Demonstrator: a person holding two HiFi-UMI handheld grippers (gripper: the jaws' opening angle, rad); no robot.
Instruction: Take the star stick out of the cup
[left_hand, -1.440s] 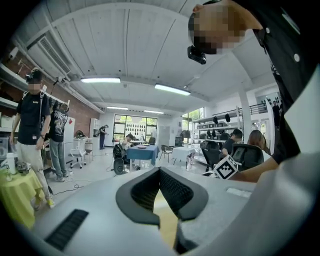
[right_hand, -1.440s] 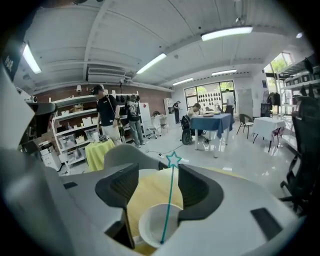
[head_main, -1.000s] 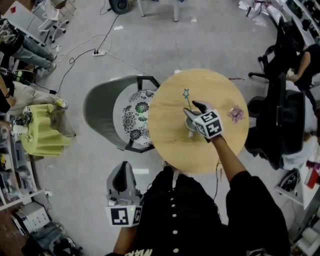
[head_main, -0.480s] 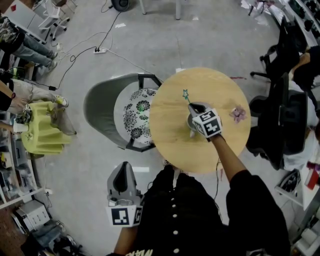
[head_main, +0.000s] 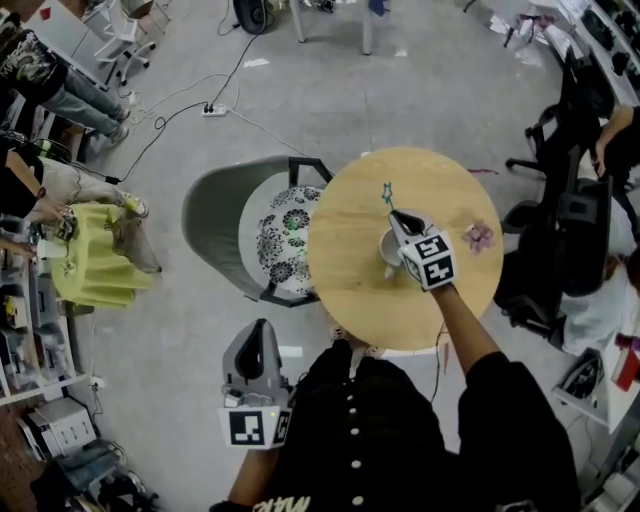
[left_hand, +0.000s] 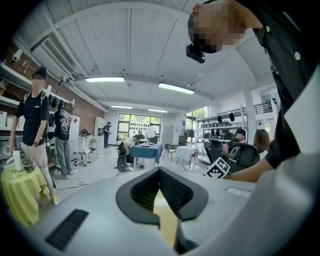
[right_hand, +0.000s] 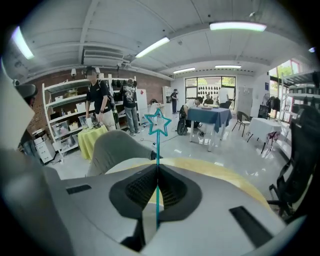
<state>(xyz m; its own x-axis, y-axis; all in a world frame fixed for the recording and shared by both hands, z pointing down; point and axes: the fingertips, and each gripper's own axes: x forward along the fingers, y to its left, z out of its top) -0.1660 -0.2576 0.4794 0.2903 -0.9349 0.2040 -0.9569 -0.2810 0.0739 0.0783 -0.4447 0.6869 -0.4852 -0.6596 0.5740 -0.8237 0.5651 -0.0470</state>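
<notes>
A thin teal stick topped with an open star (right_hand: 158, 122) runs up between the pads of my right gripper (right_hand: 157, 192), which is shut on it. From the head view the star (head_main: 386, 190) pokes out just beyond the right gripper (head_main: 400, 216), which hangs over the pale cup (head_main: 388, 246) on the round wooden table (head_main: 350, 270). The stick's lower end is hidden by the gripper. My left gripper (head_main: 257, 335) is held low by my body, off the table, with its jaws (left_hand: 160, 172) together on nothing.
A small pink flower-like piece (head_main: 478, 236) lies on the table's right side. A grey chair with a patterned cushion (head_main: 280, 240) stands against the table's left edge. Black office chairs (head_main: 560, 230) stand to the right. People stand at the room's edges.
My right gripper's jaws have shut on the star stick above the cup. The left gripper has stayed where it was.
</notes>
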